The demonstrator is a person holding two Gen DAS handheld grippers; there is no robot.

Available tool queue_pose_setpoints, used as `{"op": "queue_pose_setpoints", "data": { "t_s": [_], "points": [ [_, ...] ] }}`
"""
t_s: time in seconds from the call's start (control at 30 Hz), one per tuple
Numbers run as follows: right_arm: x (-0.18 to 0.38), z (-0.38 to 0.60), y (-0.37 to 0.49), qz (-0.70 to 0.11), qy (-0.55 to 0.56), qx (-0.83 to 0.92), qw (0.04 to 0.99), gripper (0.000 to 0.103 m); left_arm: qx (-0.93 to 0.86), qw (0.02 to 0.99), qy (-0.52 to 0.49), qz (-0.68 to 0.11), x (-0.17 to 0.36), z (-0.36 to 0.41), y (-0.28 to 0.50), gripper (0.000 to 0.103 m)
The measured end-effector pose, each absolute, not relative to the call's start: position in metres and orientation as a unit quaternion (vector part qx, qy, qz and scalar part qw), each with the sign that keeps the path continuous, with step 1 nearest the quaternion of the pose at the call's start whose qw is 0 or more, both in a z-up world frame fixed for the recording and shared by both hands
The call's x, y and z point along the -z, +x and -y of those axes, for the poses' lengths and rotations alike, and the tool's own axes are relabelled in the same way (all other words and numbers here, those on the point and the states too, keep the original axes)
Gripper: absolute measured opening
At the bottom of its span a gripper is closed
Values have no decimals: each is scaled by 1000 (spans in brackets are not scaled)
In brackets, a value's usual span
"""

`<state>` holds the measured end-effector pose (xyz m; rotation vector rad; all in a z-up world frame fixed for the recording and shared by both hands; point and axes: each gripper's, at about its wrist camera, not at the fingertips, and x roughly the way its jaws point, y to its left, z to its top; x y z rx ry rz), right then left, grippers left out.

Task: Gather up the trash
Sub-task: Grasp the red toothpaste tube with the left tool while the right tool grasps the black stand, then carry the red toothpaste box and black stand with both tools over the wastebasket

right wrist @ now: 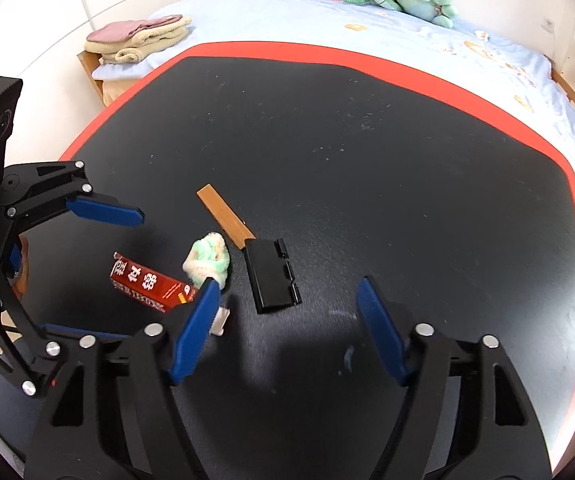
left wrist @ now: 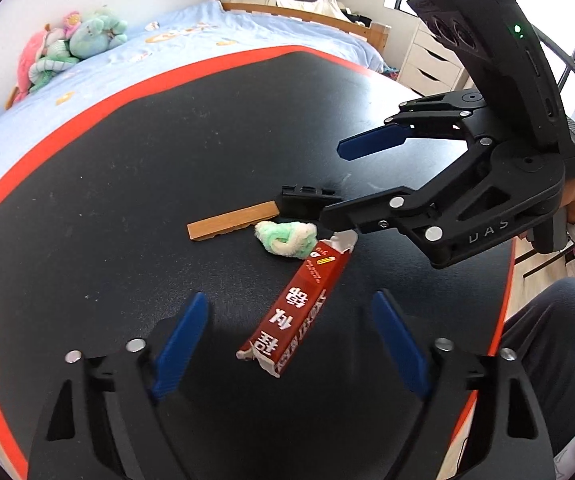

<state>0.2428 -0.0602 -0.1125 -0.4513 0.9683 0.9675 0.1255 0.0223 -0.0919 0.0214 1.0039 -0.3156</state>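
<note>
Left gripper [left wrist: 287,344] open astride red carton [left wrist: 295,312], no contact.

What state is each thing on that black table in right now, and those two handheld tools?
Red wrapper: lying flat, both ends torn open, between the left tool's fingers, not gripped.
Green-and-white fluffy wad: crumpled, resting by the wrapper's far end.
Wooden strip: lying flat.
Black plastic piece: lying flat, touching the strip's end.
Left tool: open, holding nothing.
Right tool: open, holding nothing.
</note>
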Motion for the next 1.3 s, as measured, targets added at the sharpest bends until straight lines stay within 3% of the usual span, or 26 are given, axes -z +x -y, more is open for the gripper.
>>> {"op": "queue_pose_setpoints", "data": {
  "t_s": [0.13, 0.27, 0.33, 0.43, 0.5, 1.3],
  "points": [
    [120, 52, 243, -442, -215, -453, 743, 54, 153, 863, 13, -482, 96, -21, 124, 61],
    [120, 47, 241, -436, -222, -457, 743, 42, 148, 863, 16, -482, 95, -21, 124, 37],
    [119, 46, 239, -433, -228, -459, 742, 26, 150, 862, 18, -483, 95, -22, 122, 29],
    [119, 49, 236, -433, -228, -459, 742, 25, 156, 860, 20, -485, 93, -20, 118, 25],
    [119, 52, 235, -434, -226, -455, 744, 25, 154, 861, 21, -484, 92, -17, 116, 16],
    [53, 152, 139, -412, -147, -403, 804, 23, 161, 880, -28, -446, 34, 20, 43, 15]
  ]
}}
